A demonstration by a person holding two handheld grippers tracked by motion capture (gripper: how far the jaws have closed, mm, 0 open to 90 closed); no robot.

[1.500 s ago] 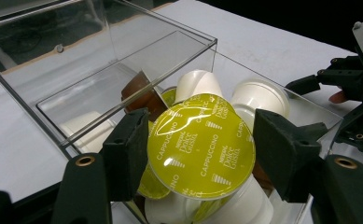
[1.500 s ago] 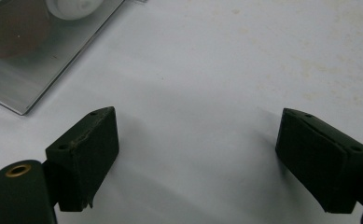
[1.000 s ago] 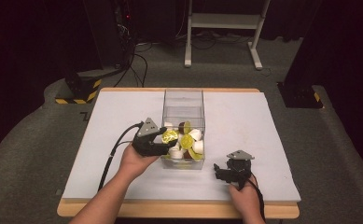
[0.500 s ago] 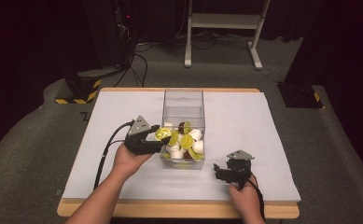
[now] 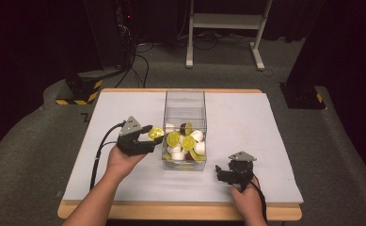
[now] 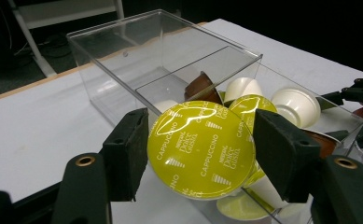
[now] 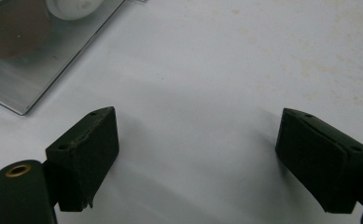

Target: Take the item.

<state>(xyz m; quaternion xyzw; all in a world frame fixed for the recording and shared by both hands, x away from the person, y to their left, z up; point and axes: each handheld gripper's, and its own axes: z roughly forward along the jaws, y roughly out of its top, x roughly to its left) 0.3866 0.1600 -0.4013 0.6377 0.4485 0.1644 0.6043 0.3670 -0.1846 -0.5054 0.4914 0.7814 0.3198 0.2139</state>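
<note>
The left hand-held gripper (image 6: 200, 154) is clamped on a yellow-lidded cappuccino capsule (image 6: 201, 148), held just outside the clear acrylic box (image 5: 184, 129), with the remaining capsules (image 5: 186, 143) lying beyond its jaws inside. This looks like the carrying-away step; next it needs a bare spot on the table (image 5: 110, 113) for setting down. The right hand-held gripper (image 7: 207, 158) rests with jaws apart, holding nothing.
</note>
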